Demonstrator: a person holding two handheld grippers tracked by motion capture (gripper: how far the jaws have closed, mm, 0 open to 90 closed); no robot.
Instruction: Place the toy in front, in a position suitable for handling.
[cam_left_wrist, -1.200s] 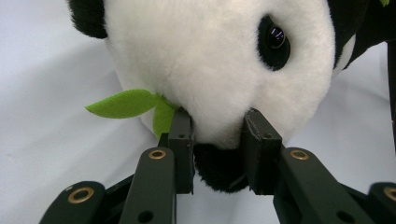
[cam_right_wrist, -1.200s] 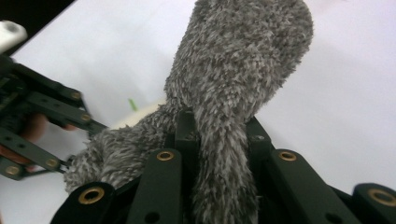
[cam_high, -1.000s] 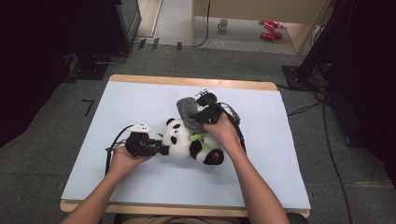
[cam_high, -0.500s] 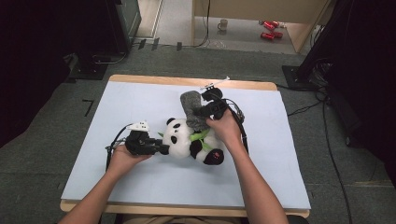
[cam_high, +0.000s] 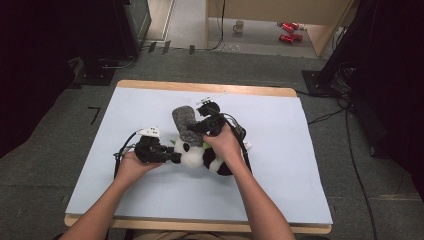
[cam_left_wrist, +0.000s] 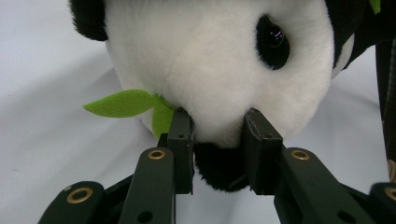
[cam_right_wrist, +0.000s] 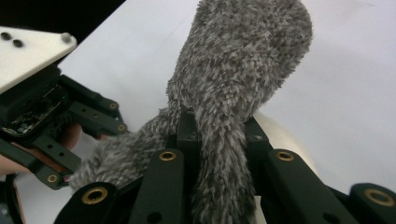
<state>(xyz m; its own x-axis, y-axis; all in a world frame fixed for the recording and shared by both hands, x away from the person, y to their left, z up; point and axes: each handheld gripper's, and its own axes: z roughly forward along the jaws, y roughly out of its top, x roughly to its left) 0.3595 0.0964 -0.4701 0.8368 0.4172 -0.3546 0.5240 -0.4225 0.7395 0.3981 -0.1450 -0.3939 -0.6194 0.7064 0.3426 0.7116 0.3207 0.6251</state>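
A black-and-white panda plush (cam_high: 206, 157) with green felt leaves (cam_left_wrist: 122, 103) lies on the pale blue table top (cam_high: 300, 150). My left gripper (cam_high: 169, 156) comes in from the left and is shut on the panda's head (cam_left_wrist: 205, 70), its pads (cam_left_wrist: 181, 133) pressed into the white fur around a black patch. My right gripper (cam_high: 199, 129) is above the panda and is shut on a grey fuzzy cloth piece (cam_right_wrist: 238, 70), which stands up over the panda's head (cam_high: 184, 121). The left gripper (cam_right_wrist: 44, 126) shows at the left edge of the right gripper view.
The mat covers a wooden table with its far edge (cam_high: 200, 87) bare. On the floor beyond stand a mug (cam_high: 239, 25) and red cans (cam_high: 287, 27). Cables (cam_high: 350, 150) run along the floor at the right, dark equipment (cam_high: 100, 30) at the back left.
My right gripper has carried the grey fuzzy piece a little to the left, over the panda's head. The left gripper and the panda have stayed put.
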